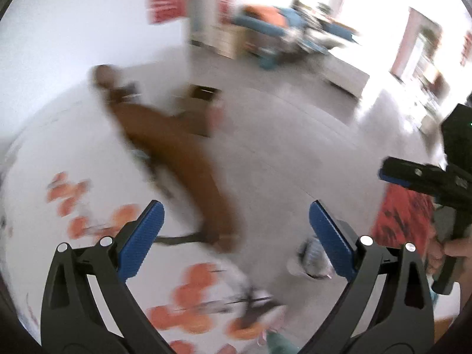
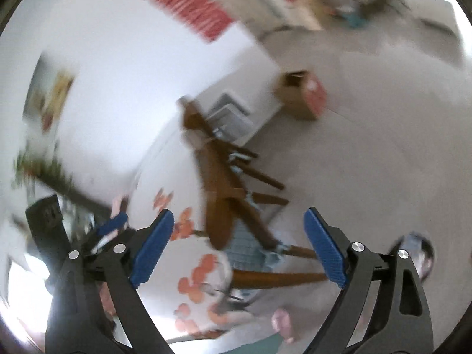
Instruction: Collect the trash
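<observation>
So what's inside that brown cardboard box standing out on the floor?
The brown cardboard box is open on top, showing only a dark blurred opening. Its walls hide whatever lies inside.

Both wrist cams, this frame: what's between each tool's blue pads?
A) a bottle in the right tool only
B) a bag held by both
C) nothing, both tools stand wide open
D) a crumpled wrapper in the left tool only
C: the left tool and the right tool both show their blue pads spread far apart, with only blurred floor, tablecloth and wooden chair visible behind the gap.
</observation>
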`<state>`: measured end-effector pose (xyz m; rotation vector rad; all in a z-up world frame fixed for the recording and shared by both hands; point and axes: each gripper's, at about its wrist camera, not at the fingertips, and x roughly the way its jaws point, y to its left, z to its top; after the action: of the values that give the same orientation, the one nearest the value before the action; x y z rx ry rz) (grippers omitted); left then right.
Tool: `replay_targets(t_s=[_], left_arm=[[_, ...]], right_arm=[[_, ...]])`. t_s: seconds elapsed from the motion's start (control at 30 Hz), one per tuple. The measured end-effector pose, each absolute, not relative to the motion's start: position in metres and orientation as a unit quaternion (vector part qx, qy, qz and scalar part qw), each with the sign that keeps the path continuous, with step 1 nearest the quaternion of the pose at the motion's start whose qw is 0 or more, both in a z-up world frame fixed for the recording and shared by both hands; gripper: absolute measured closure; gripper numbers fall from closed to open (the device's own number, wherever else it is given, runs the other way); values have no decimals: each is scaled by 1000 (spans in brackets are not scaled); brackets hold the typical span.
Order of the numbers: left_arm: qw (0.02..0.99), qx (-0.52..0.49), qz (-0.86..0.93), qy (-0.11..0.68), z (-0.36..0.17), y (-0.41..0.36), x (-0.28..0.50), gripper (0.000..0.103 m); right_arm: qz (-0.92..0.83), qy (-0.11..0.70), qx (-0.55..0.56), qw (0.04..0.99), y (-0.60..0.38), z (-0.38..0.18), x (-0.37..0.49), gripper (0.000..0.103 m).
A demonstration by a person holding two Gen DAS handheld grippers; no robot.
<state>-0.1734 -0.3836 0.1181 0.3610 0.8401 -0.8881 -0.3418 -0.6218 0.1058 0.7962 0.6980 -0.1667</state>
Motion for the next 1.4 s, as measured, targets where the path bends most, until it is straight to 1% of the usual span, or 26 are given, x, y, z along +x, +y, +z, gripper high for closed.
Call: replay_targets(t_s=[0.13,0.23,0.33,0.53,0.7,0.83,0.97,1.07,1.23,1.4], left_arm=[[841,119,-351,393,132,-298,-115,7],[858,92,-310,399,137,-237,-76,7],[871,75,-274,401,138,-194,-58,7],[889,55,-222,396,141,-111,-29,7],[893,66,-194,401,131,-80,-13,7],[896,55,-168,406,125,-56,-7,7],[907,49,-134,396,122,-48,-9,7],[910,58,-120,392,121,-51,-11,7],[914,58,-110,387,117,-53,-16,7],[910,31,-114,397,107,-49,-16,7]], right_arm=[[-9,357,310,881,-541,127,-255,14],[40,375,291,880,-485,129,-201,14],[87,393,277,873,-430,123,-153,14],[140,422,221,868,-337,127,-88,14],[141,437,170,872,-289,124,-61,14],[133,449,93,878,-257,120,-52,14],[141,454,24,880,-236,114,-50,14],[143,455,-5,879,-230,109,-50,14],[121,450,-22,885,-230,102,-54,14],[87,452,-6,888,-240,88,-58,13]])
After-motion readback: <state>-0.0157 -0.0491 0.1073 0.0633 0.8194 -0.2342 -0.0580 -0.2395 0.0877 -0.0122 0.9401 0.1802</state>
